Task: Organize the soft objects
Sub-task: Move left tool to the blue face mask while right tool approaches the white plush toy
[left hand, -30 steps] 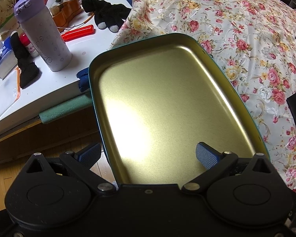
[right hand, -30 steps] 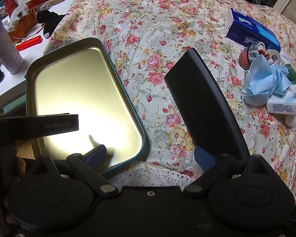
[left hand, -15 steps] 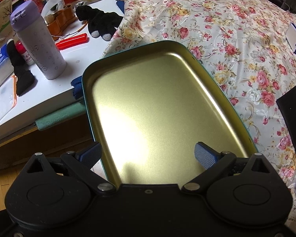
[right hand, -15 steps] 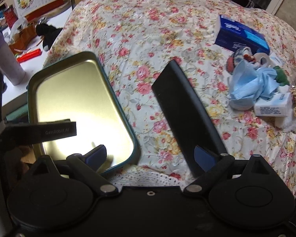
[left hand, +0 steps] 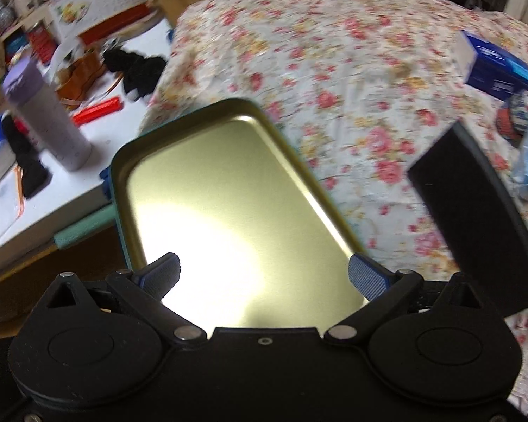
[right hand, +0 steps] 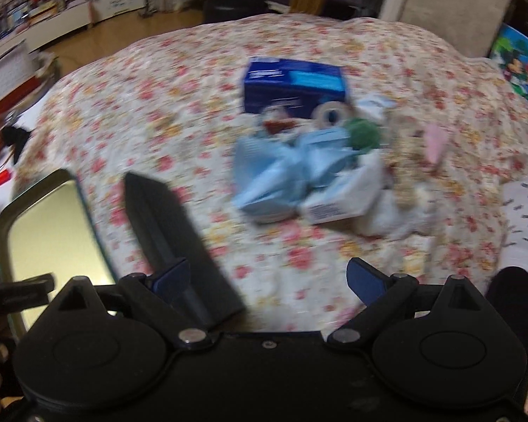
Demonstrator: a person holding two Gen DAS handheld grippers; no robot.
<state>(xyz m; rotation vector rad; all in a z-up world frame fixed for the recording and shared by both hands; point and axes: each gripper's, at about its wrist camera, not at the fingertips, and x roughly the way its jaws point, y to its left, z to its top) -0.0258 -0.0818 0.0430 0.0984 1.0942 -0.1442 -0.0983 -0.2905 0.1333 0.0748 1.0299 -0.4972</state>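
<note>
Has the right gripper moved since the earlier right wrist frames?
Yes. The right gripper has swung right, away from the gold tin tray now at the left edge, toward the blue face masks, now nearly centred ahead.

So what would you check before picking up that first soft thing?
1. Tin empty: ok.
2. Left gripper open, holding nothing: ok.
3. Right gripper open, holding nothing: ok.
4. Blue masks ahead of right gripper: ok.
5. Masks free of the box and clutter: not ok, piled together.
6. Sharp view of pile: not ok, blurred.
</note>
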